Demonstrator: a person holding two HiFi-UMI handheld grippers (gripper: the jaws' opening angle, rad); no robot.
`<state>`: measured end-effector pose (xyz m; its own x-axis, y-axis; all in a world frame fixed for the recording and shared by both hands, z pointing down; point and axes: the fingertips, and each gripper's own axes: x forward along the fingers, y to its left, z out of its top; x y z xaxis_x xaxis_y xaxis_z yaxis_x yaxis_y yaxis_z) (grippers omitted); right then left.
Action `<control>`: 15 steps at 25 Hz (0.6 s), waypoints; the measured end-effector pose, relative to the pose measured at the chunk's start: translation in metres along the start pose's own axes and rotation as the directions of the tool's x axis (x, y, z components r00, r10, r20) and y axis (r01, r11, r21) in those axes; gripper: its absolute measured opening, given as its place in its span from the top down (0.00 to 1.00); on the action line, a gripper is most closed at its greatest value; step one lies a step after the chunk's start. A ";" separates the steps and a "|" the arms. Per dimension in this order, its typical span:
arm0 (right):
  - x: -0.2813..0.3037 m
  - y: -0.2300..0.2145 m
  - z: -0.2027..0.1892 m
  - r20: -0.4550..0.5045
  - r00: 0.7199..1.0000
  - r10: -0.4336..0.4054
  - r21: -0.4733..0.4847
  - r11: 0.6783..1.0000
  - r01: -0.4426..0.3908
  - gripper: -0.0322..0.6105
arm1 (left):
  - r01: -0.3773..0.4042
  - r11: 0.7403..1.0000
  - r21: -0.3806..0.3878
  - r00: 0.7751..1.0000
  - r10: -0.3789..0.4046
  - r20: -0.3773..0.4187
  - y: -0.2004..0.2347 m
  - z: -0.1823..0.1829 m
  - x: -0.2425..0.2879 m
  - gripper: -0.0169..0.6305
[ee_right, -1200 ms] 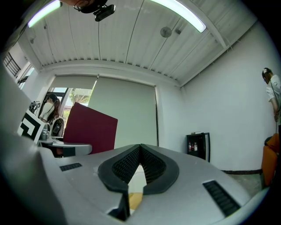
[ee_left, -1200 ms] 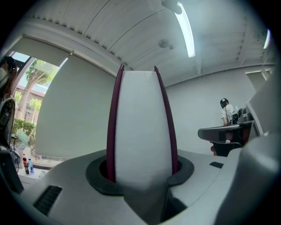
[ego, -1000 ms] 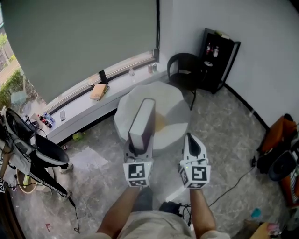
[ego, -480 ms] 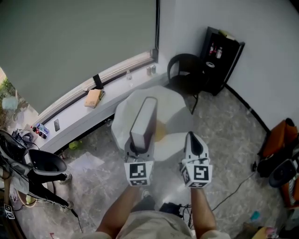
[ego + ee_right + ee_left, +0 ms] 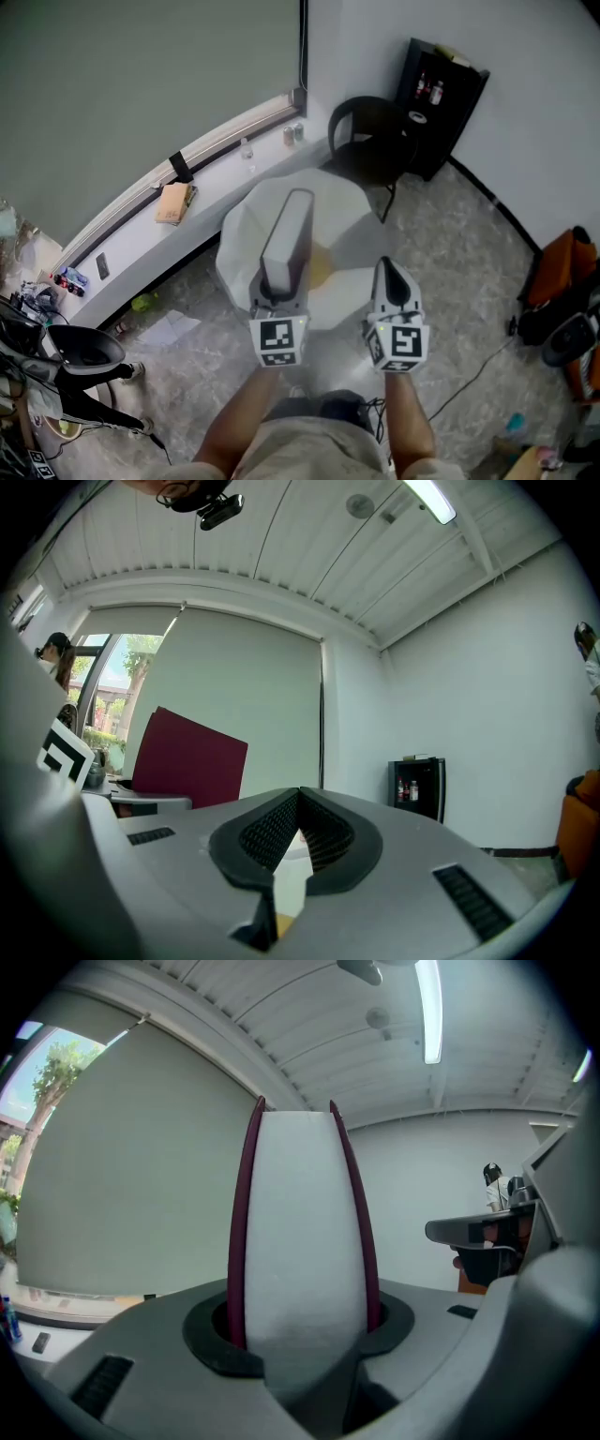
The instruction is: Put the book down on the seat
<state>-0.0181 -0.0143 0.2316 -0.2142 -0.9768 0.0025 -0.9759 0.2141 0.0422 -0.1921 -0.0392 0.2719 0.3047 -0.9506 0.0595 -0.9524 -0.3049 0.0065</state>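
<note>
Standing on edge, the maroon-covered book (image 5: 287, 239) is clamped at its lower end between the part-open jaws of the left gripper (image 5: 278, 284), over the pale round seat (image 5: 349, 214). Beside it, the right gripper (image 5: 388, 274) has its jaws closed on nothing. Beyond the seat stand a black chair (image 5: 364, 131) and a black cabinet (image 5: 448, 108) holding bottles (image 5: 429, 91); a flat tan object (image 5: 174, 202) lies on the window ledge (image 5: 127, 248).

At frame centre the maroon-covered book (image 5: 289, 239) stands upright in the left gripper (image 5: 280, 284), over the round white padded seat (image 5: 242, 234). The right gripper (image 5: 389, 272) is beside it, and the black chair (image 5: 370, 141) stands behind, upper right.
</note>
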 end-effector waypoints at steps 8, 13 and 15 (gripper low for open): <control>0.040 -0.033 -0.032 -0.022 1.000 -0.014 -0.002 1.000 0.014 0.94 | -0.013 1.000 -0.003 0.999 0.012 -0.050 0.004 -0.035 0.054 0.63; 0.084 -0.073 -0.057 -0.059 0.998 -0.009 0.015 1.000 0.009 0.94 | -0.032 0.999 0.010 0.993 0.033 -0.110 -0.002 -0.063 0.112 0.63; 0.102 -0.089 -0.068 -0.071 0.997 -0.007 0.021 1.000 0.009 0.94 | -0.032 0.999 0.011 0.989 0.033 -0.142 -0.006 -0.076 0.136 0.63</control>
<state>0.0501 -0.1334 0.2958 -0.2036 -0.9763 0.0735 -0.9784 0.2056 0.0217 -0.1454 -0.1620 0.3558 0.2684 -0.9420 0.2012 -0.9613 -0.2753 -0.0066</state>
